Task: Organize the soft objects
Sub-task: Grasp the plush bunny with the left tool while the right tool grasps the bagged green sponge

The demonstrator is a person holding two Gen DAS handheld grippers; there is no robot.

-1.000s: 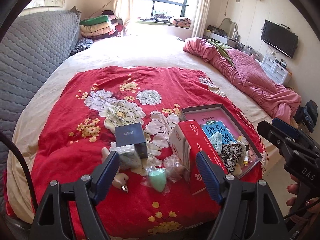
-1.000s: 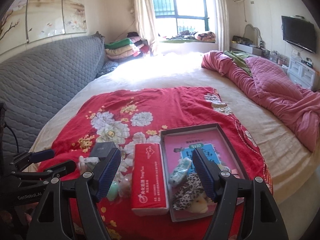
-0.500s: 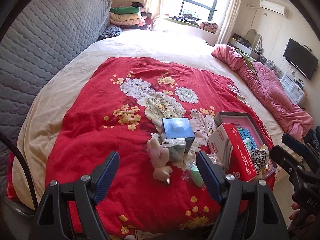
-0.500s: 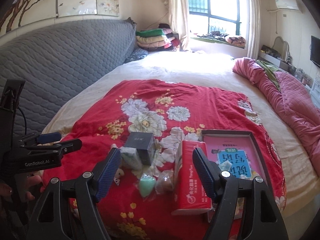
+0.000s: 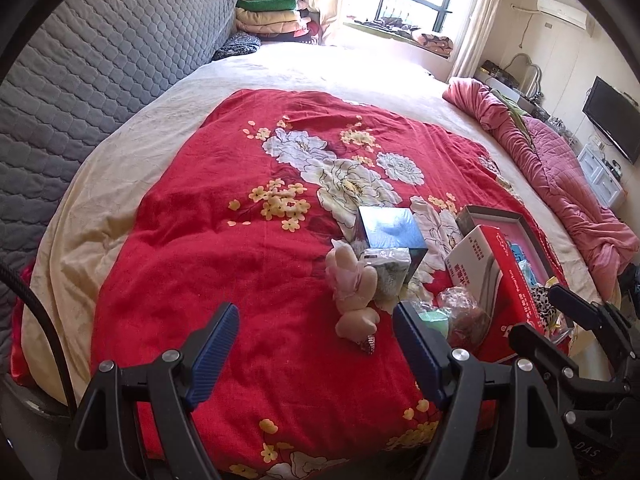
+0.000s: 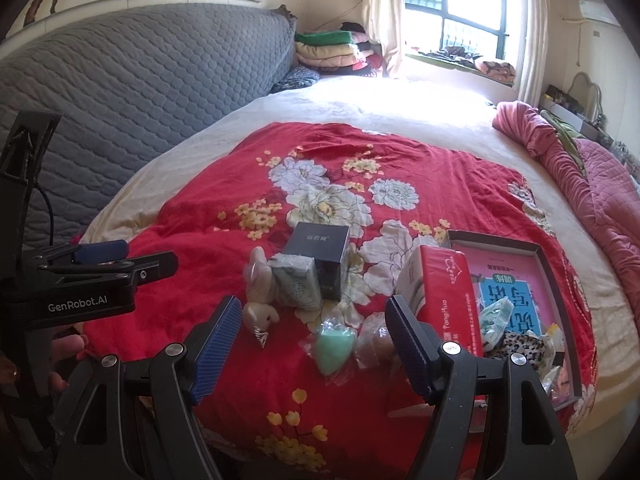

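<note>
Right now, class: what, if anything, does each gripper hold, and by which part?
Nothing. The left gripper and right gripper both stand open above the red blanket.

Both views are taken from just above the near edge of the red floral blanket (image 5: 224, 248), angled down and across it toward the window (image 6: 452, 4). The small plush toy (image 5: 352, 284) and dark box (image 6: 320, 248) on that blanket are shared by both.
</note>
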